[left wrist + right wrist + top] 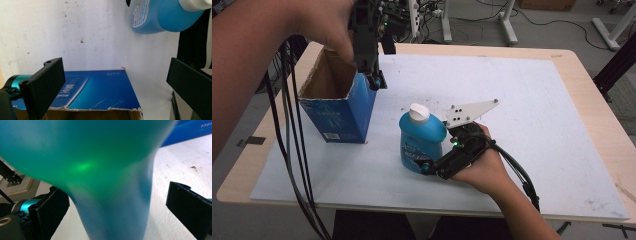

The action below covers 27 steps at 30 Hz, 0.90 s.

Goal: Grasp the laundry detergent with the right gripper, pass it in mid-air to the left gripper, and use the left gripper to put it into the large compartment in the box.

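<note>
we see the blue bottle [422, 142] with its white cap [419, 113] standing upright on the white sheet of the worktop [537, 125], just to the right of the open blue carton [343, 112]. the right tool [434, 167] lies level against the bottle's right side, low down. its jaws stand wide, with the bottle's narrow handle [117, 215] between them in the right gripper view; a gap shows at each side, so they hold nothing. the left tool [376, 82] points down at the carton's right top corner, well above the bottle, jaws spread wide over the carton's torn rim [100, 109] and gripping nothing.
</note>
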Tool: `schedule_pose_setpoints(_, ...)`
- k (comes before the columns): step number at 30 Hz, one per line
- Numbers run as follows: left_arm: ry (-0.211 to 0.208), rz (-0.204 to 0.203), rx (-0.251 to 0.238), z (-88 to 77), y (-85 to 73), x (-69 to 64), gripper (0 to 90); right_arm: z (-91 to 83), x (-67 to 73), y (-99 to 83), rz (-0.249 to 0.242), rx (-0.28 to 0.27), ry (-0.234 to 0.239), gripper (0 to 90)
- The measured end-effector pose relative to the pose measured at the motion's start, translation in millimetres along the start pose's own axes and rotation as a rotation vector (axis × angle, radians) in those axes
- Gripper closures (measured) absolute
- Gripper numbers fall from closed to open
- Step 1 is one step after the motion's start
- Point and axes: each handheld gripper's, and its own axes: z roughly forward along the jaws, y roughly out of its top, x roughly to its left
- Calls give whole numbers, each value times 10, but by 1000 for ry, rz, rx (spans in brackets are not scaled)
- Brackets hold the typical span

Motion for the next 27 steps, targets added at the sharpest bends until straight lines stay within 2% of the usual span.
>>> schedule_pose_setpoints(7, -1, 0, -2, 5, -8, -1, 18, 57, 24, -15, -8, -23, -12, 74)
schedule_pose_setpoints(9, -1, -4, -5, 6, -12, -1, 18, 71, 34, -19, -18, -43, -2, 129)
schedule_pose_setpoints(16, -1, 0, -3, 6, -4, -5, 18, 87, 36, -24, -14, -49, -5, 134)
schedule_pose_setpoints(27, -1, 2, -2, 14, 10, -19, 18, 94, 47, -36, -32, -54, -14, 213)
